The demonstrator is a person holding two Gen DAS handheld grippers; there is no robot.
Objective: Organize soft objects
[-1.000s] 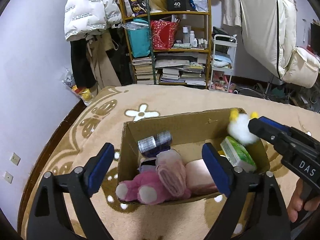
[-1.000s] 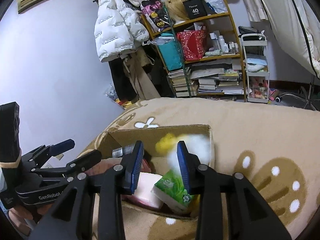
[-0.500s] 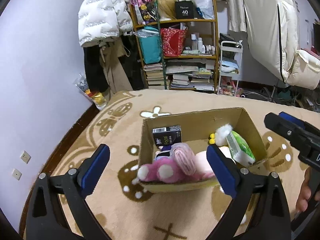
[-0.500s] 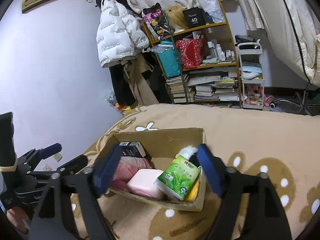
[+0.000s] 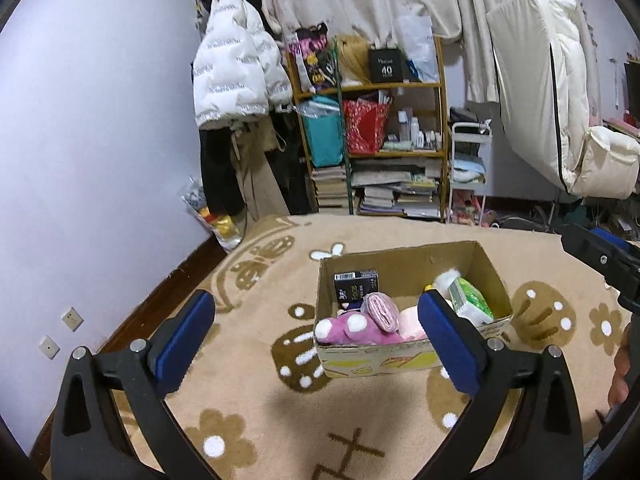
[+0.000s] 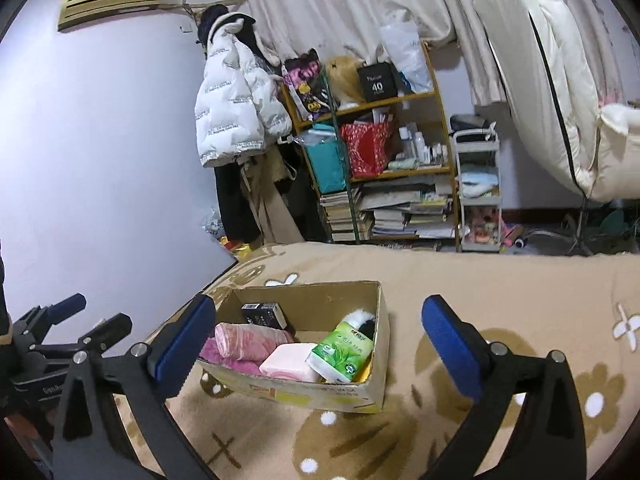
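A cardboard box (image 5: 400, 264) sits on a tan blanket; it also shows in the right wrist view (image 6: 312, 300). Inside lie a pink plush toy (image 5: 352, 328), a rolled pink cloth (image 6: 248, 340), a pale pink pack (image 6: 290, 364), a green tissue pack (image 6: 344, 354), a white fluffy toy (image 6: 362, 318) and a black box (image 6: 264, 314). My left gripper (image 5: 316, 344) is open and empty, held back from the box's near wall. My right gripper (image 6: 316, 344) is open and empty, above and behind the box.
The tan blanket (image 6: 500, 280) with flower and paw patterns spreads around the box. A cluttered bookshelf (image 5: 380, 152), a white cart (image 5: 466, 176) and hanging coats (image 5: 236, 76) stand against the far wall. A folded white mattress (image 5: 560, 92) leans at right.
My right gripper opened and let the white fluffy toy drop into the box. Both grippers pulled back and up from the box, which now looks smaller.
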